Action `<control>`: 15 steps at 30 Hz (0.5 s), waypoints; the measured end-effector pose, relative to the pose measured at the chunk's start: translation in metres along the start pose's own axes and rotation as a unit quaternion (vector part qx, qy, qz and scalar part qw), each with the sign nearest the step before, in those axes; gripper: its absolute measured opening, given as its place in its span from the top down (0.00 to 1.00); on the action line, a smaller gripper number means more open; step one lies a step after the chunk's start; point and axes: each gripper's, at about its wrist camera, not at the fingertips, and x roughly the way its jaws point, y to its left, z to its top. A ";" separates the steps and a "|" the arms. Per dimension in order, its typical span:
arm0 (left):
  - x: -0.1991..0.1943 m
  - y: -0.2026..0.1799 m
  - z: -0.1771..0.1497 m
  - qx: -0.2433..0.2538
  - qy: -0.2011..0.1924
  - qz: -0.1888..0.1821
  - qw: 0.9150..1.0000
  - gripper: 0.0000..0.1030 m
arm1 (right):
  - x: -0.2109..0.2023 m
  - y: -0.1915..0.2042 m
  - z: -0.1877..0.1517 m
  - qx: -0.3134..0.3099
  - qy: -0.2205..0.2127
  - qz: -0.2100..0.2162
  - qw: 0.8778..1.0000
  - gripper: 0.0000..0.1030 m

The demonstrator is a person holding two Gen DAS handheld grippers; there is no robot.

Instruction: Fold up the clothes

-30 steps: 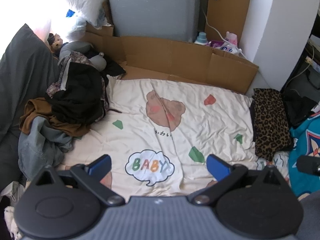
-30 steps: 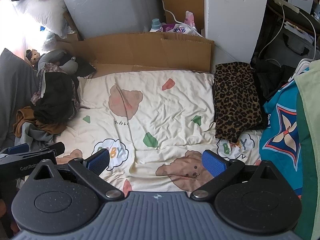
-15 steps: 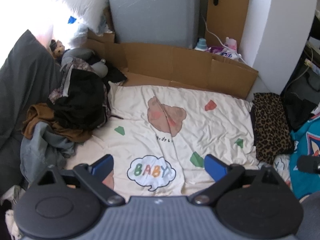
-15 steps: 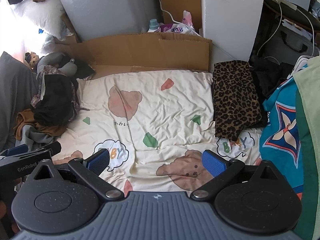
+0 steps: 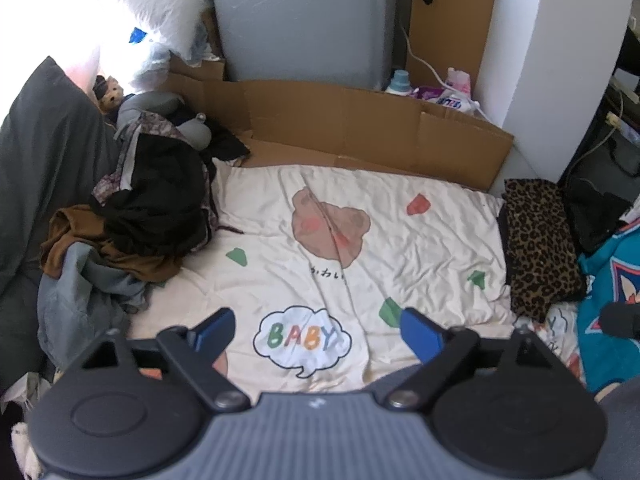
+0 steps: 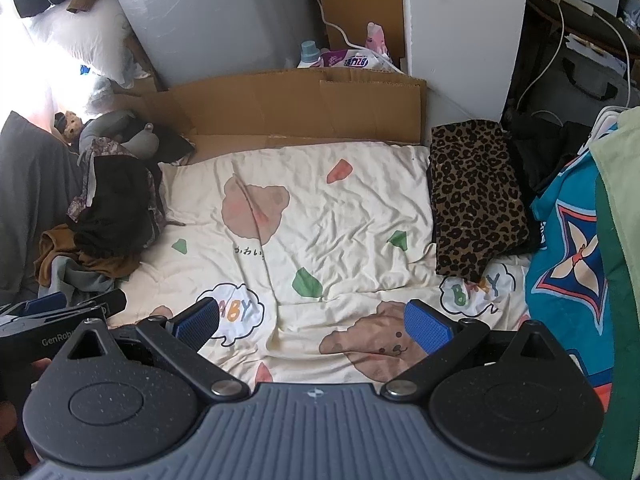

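Note:
A heap of unfolded clothes (image 5: 132,216), black, brown and grey-blue, lies at the left edge of the cream bear-print blanket (image 5: 400,248); it also shows in the right wrist view (image 6: 104,224). A folded leopard-print garment (image 5: 540,240) lies at the blanket's right edge, also in the right wrist view (image 6: 476,196). My left gripper (image 5: 316,330) is open and empty above the blanket's near part. My right gripper (image 6: 314,322) is open and empty beside it. The left gripper's fingers (image 6: 60,310) show at the right view's left edge.
A cardboard wall (image 5: 360,120) stands behind the blanket, with bottles (image 6: 308,54) behind it. A teal printed cloth (image 6: 568,264) and green fabric (image 6: 616,216) hang at the right. A dark cushion (image 5: 40,152) and plush toys (image 5: 160,116) lie at the left.
Both grippers have drawn back and risen a little, so the blanket sits lower and smaller in view. Both stay open and empty.

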 end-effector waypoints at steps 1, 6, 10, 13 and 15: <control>0.000 0.000 0.000 0.000 0.001 -0.001 1.000 0.13 | 0.000 0.000 0.001 0.000 0.000 0.000 1.000 0.01; 0.001 0.004 0.002 0.001 -0.001 0.010 1.000 0.13 | -0.001 -0.004 0.006 0.000 0.001 0.001 1.000 0.01; 0.003 0.011 0.004 -0.007 0.005 0.006 1.000 0.13 | -0.001 -0.007 0.007 0.006 0.000 0.003 1.000 0.01; 0.003 0.013 0.005 -0.010 0.007 0.006 1.000 0.13 | -0.001 -0.006 0.005 0.006 0.000 0.004 1.000 0.01; 0.003 0.014 0.005 -0.010 0.008 0.007 1.000 0.13 | -0.001 -0.005 0.004 0.003 -0.001 0.002 1.000 0.01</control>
